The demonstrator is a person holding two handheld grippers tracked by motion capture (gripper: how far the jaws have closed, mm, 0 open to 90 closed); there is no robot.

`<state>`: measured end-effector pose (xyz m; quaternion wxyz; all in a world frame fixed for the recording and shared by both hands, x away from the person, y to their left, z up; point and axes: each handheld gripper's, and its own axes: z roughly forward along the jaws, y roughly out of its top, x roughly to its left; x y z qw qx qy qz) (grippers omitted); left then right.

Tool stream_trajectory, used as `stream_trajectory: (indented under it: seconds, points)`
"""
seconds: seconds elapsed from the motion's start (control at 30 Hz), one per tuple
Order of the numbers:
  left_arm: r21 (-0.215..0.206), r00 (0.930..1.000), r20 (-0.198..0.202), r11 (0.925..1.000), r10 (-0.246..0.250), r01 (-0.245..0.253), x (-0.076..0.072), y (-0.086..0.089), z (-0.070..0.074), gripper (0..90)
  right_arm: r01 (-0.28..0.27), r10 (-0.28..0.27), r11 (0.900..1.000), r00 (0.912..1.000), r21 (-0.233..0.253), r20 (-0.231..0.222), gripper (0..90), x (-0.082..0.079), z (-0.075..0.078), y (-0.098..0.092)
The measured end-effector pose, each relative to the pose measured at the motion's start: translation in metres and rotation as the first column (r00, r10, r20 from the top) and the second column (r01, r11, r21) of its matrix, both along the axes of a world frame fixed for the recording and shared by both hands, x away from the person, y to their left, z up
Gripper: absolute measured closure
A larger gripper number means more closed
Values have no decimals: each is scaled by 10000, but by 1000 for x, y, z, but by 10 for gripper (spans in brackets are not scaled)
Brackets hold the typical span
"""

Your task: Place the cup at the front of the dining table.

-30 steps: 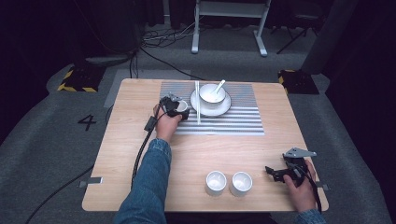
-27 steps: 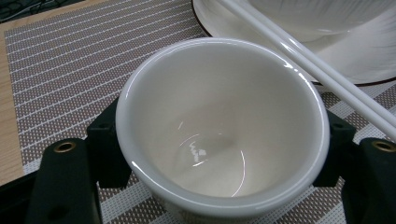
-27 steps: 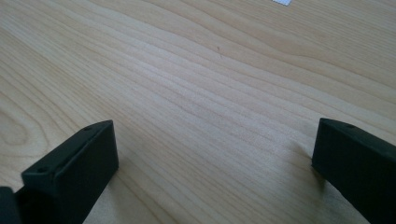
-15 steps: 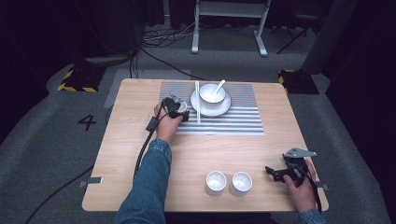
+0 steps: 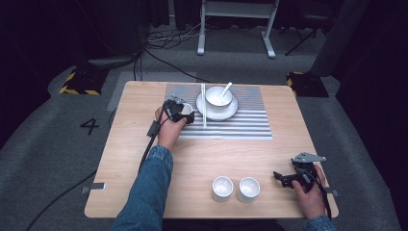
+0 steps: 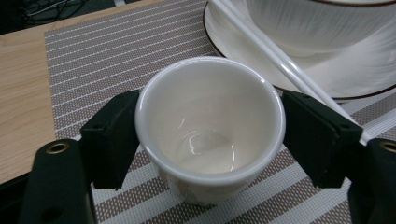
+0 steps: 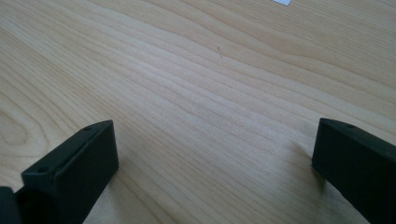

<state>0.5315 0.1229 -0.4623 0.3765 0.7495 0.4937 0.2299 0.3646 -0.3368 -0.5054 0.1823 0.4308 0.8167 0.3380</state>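
While the left tongs (image 6: 210, 135) pinch a small white cup (image 6: 210, 130) by its outer wall, one jaw on each side of the rim, the cup stands upright on the striped placemat (image 6: 116, 51), just beside the plate (image 6: 336, 79). In the high view the left tongs (image 5: 185, 114) sit at the mat's left part, near the plate (image 5: 233, 111) that carries a bowl (image 5: 217, 96) with a spoon (image 5: 225, 88) leaning in it. A pair of white chopsticks (image 5: 203, 106) lies along the plate's left edge, between cup and bowl, and in the left gripper view the chopsticks (image 6: 280, 60) run close past the far jaw. Gripping across the width keeps the cup level and its mouth up, and the spot looks chosen to complete a place setting: drink to the side of the dish, clear of the sticks. Whether the base rests fully on the mat or sits a shade above it, I cannot tell.

The right tongs (image 5: 288, 179) are spread wide and hold nothing; their jaws lie low over bare wood at the near right of the tabletop (image 5: 144, 168). They seem parked there, waiting. Two more cups (image 5: 235, 188) stand side by side near the front edge, just left of that hand, likely next in line for setting out.
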Motion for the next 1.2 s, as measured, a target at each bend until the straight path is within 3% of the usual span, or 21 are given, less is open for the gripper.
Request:
stream_trajectory:
  seconds: [0.07, 0.47, 0.77, 0.97, 1.2]
  points:
    - [-284, 10000, 67, 9996, 58, -56, -5, 4, 4, 252, 0, 0, 10000, 10000, 0, 0, 4, 0, 0, 0]
    - [-550, 9955, 569, 9954, -755, 786, -42, 4, 33, 239, 2, -2, 10000, 10000, 0, -1, 5, 0, 0, 0]
    - [-354, 9927, 621, 9938, -1033, 1057, -70, 11, 50, 231, 1, -1, 10000, 10000, 0, 1, 4, 0, 0, 0]
    - [23, 9904, 689, 9928, -1200, 1202, -89, 16, 58, 231, 3, -3, 10000, 10000, 2, -1, 4, 0, 0, 0]
    - [-109, 9879, 663, 9899, -1400, 1410, -109, 24, 65, 231, -1, 1, 10000, 10000, -1, 2, 5, 0, 0, 0]
